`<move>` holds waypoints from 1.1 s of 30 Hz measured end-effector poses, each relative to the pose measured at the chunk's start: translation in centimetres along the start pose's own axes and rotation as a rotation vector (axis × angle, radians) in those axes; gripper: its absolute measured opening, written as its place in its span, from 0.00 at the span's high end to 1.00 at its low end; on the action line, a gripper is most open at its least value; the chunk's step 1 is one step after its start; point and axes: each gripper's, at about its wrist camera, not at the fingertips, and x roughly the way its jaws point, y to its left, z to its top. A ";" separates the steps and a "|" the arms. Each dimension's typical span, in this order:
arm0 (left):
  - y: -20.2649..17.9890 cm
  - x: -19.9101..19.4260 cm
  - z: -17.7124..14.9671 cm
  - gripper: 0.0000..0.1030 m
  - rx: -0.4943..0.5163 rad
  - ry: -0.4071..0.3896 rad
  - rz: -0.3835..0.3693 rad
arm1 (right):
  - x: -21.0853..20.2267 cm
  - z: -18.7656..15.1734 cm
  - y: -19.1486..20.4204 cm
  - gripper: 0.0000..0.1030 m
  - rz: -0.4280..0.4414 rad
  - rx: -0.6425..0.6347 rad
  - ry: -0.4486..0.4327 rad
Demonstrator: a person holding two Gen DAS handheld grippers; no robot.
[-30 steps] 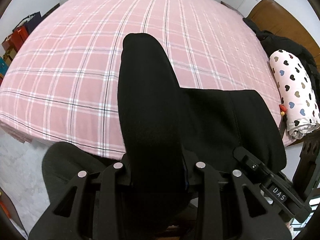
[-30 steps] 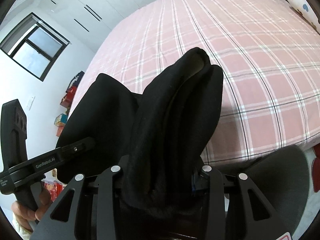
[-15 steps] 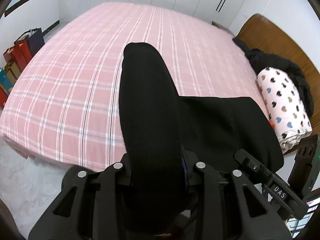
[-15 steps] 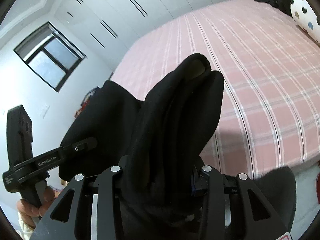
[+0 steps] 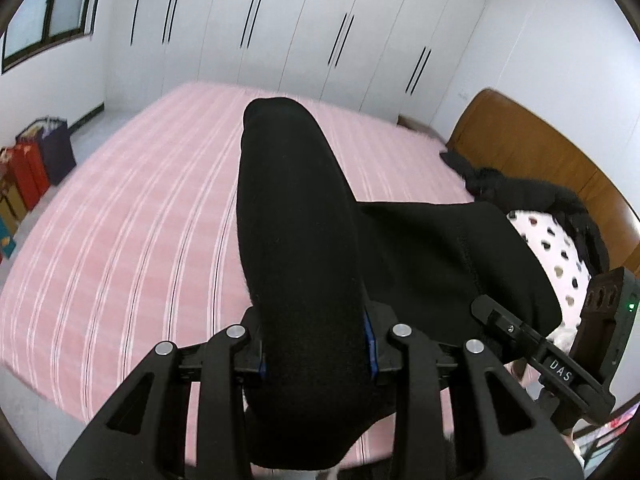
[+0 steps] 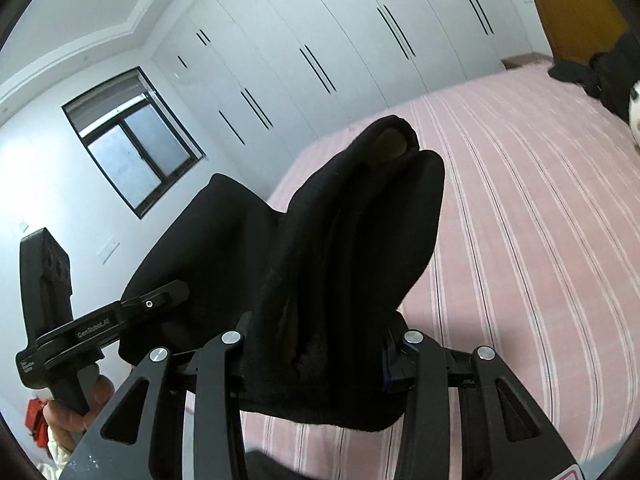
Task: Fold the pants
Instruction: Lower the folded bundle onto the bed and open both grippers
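Overhead, each gripper (image 5: 316,354) (image 6: 316,360) clamps bunched, soft black pants (image 5: 296,240) above pink-striped bedding (image 5: 140,232).

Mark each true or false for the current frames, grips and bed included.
1. Both grippers are clamped on the black pants. True: the left gripper and the right gripper each have fabric bunched between their fingers.
2. The pants lie flat on the bed. False: they hang between the grippers above the pink plaid bed.
3. The bedsheet is solid blue. False: pink with stripes.
4. A heart-print bundle lies near the wooden headboard. True.
5. The wardrobe doors stand open. False: all look closed.
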 end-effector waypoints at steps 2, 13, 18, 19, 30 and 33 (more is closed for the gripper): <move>0.2 1.7 2.0 0.69 0.013 -0.029 0.000 | 1.8 2.1 -0.8 0.63 0.011 -0.005 -0.018; 5.7 17.0 6.1 0.48 -0.024 -0.049 -0.001 | 16.2 6.9 -12.1 0.29 -0.107 0.051 -0.008; 11.3 27.2 0.1 0.37 -0.047 0.172 0.265 | 18.0 0.0 -21.5 0.28 -0.332 0.284 0.094; 12.1 27.4 -1.1 0.38 -0.057 0.199 0.273 | 17.3 -1.1 -21.8 0.28 -0.328 0.292 0.094; 9.7 23.5 -3.4 0.33 -0.003 0.197 0.304 | 17.4 -2.2 -17.6 0.28 -0.326 0.156 0.114; 8.7 22.5 -3.3 0.32 0.026 0.184 0.311 | 16.4 -2.3 -14.4 0.28 -0.384 0.082 0.103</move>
